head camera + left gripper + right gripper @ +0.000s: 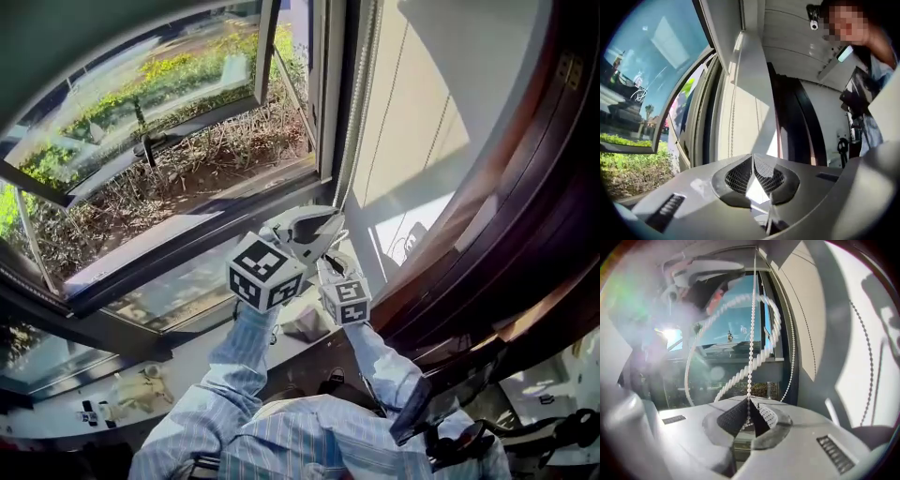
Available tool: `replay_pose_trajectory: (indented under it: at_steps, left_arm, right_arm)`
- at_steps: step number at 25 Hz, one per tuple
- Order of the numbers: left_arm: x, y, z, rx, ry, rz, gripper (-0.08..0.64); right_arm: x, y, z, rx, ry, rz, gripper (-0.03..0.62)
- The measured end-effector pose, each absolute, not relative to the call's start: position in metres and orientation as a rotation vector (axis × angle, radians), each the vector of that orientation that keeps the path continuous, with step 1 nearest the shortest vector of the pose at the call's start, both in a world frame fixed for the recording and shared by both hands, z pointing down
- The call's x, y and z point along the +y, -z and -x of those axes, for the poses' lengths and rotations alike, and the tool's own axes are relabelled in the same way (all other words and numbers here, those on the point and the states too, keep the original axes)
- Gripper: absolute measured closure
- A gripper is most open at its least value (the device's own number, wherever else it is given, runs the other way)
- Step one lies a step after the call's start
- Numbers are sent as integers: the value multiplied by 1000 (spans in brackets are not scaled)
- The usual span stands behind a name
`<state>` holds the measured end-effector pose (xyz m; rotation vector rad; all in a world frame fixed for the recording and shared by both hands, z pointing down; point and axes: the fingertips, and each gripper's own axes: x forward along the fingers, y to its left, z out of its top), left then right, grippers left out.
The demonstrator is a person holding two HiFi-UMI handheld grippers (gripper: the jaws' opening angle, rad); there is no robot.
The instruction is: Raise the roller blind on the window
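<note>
My right gripper (pixel 749 400) pinched the white bead chain (pixel 751 333) between ribbed grey pads (pixel 732 419). My left gripper (pixel 753 158) was pressed shut, empty. Sun glare smeared the chain's loop, tbh.

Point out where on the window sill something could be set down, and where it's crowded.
Bare sill lies between the yellowish clutter and the person's left sleeve. Crowded: beside the roller blind, where the left gripper and the right gripper, shut on the bead chain, meet.
</note>
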<state>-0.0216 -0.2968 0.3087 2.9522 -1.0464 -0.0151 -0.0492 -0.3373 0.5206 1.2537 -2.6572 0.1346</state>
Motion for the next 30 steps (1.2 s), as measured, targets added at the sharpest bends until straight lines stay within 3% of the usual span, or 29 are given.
replay_pose_trajectory:
  at_steps: [4, 8, 13, 20, 22, 30]
  left_arm:
    - [-288, -267, 24, -901, 188, -2922, 545]
    - [-313, -203, 44, -1245, 422, -3036, 543]
    - [-328, -161, 35, -1282, 464, -3093, 497]
    - [-341, -149, 34, -1353, 488, -3063, 500]
    - [-342, -151, 35, -1363, 484, -3063, 540]
    - [-351, -170, 47, -1165, 631, -2921, 548]
  right_arm:
    - [-341, -522, 44, -2645, -161, -1252, 578]
    - [-339, -521, 46, -2658, -141, -1234, 578]
    - [-329, -521, 54, -2681, -135, -1224, 577]
    - [-323, -520, 63, -2703, -135, -1213, 577]
    - [-320, -520, 64, -2710, -140, -1210, 577]
    - [-313, -539, 59, -2664, -115, -1202, 577]
